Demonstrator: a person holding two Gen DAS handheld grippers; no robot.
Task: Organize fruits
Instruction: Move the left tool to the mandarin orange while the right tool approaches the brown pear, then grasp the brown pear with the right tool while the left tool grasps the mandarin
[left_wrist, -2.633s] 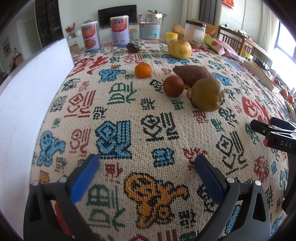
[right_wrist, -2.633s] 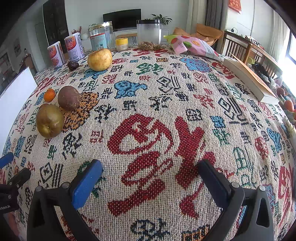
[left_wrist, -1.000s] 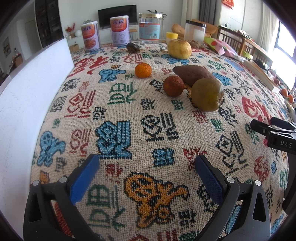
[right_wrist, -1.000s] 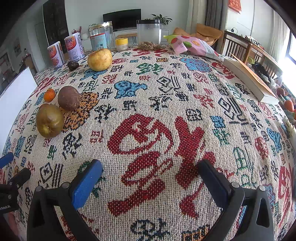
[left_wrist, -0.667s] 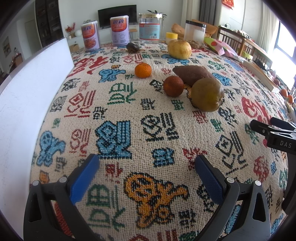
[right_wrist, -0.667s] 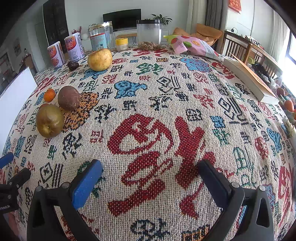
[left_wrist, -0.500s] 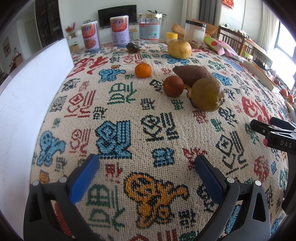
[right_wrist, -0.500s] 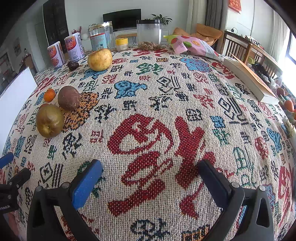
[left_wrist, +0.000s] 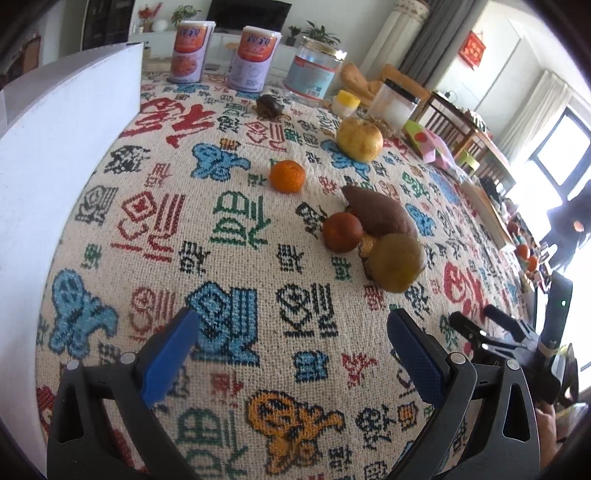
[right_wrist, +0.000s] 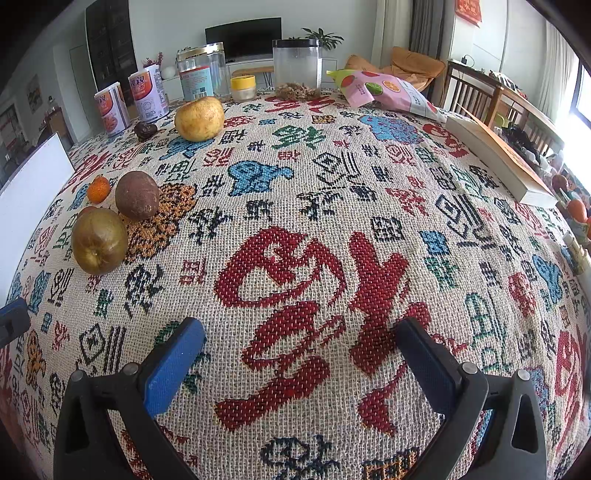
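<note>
A coarse woven cloth (left_wrist: 229, 236) with bright stitched symbols covers the surface. Landmark: a dull olive-brown round pear (left_wrist: 396, 262). Touching its far side lies a purple-brown tapered sweet potato (left_wrist: 376, 216); just left of the pear sits a dark red-orange round fruit (left_wrist: 342, 232). A small glossy tangerine (left_wrist: 287, 176) rests farther beyond, and a large yellow pear (left_wrist: 359, 139) farther still. A white flat board (left_wrist: 55, 155) stands well left of the pear. The left tongs (left_wrist: 291, 354), black frame with blue textured pads, are spread wide, holding nothing, near the pear. The right tongs (right_wrist: 299, 362) are likewise spread and empty, right of the pear.
</note>
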